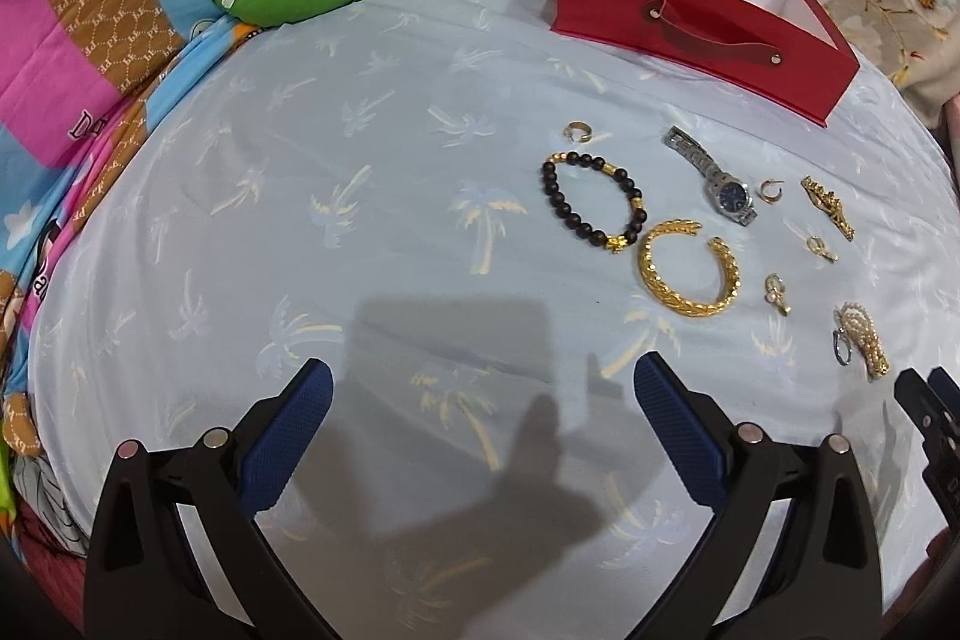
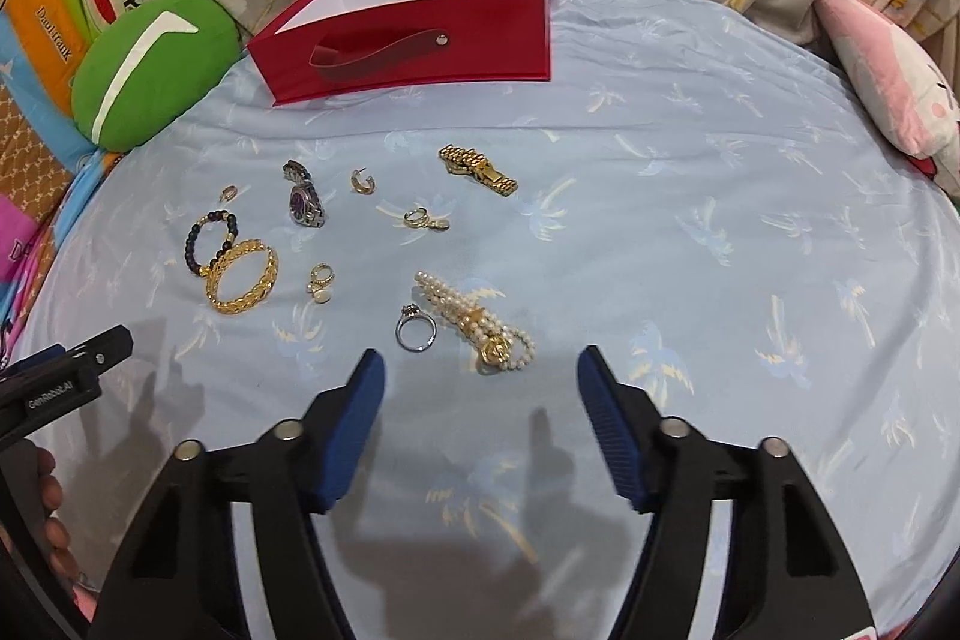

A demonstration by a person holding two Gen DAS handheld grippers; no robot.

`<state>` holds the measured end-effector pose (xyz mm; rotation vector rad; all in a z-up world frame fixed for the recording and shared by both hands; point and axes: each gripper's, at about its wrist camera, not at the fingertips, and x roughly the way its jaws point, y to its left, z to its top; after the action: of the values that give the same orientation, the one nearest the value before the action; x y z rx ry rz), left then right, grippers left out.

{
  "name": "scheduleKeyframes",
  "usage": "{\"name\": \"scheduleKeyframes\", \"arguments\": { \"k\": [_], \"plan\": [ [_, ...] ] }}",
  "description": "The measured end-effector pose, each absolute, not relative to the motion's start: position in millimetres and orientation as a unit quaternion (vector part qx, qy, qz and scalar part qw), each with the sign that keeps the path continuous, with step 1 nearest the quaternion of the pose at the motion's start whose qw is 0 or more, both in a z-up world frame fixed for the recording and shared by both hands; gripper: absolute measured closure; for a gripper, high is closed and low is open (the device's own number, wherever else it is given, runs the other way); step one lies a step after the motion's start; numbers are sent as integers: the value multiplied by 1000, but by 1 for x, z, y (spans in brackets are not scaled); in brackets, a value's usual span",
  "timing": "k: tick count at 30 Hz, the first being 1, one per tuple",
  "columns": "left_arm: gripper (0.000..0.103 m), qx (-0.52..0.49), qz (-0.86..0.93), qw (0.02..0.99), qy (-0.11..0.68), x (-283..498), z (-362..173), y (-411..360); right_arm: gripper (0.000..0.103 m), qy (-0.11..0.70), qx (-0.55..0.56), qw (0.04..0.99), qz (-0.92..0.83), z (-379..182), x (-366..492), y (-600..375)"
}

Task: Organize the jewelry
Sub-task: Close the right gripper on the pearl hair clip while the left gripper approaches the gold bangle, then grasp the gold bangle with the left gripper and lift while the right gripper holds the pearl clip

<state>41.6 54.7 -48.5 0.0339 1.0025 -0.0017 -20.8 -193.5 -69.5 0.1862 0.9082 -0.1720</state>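
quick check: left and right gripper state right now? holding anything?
Left gripper: open, nothing between its fingers, above bare sheet.
Right gripper: open, holding nothing; pearl bracelet and silver ring lie just ahead of the fingers.

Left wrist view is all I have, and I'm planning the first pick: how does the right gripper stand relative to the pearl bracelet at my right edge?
Observer: The right gripper is open, and the pearl bracelet has its near end level with the fingertips, with the pads clear of it.
Operator: Is that silver loop touching the pearls?
Observer: The silver ring lies close on their left, seemingly not touching.
Operator: What's further right?
Observer: Bare sheet, then a pink plush.
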Motion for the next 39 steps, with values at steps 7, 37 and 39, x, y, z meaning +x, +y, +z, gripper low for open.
{"name": "scheduleKeyframes", "arguments": {
  "k": [7, 37, 39],
  "plan": [
    [5, 5, -10, 871, 492, 48, -54, 57, 64, 458, 91, 882, -65, -88, 5, -200],
    [12, 50, -72, 860, 502, 95, -87, -40, 82, 447, 96, 886, -75, -81, -1, -211],
    [23, 52, -75, 862, 499, 93, -85, -40, 83, 447, 97, 886, -75, -81, -2, -211]
  ]
}}
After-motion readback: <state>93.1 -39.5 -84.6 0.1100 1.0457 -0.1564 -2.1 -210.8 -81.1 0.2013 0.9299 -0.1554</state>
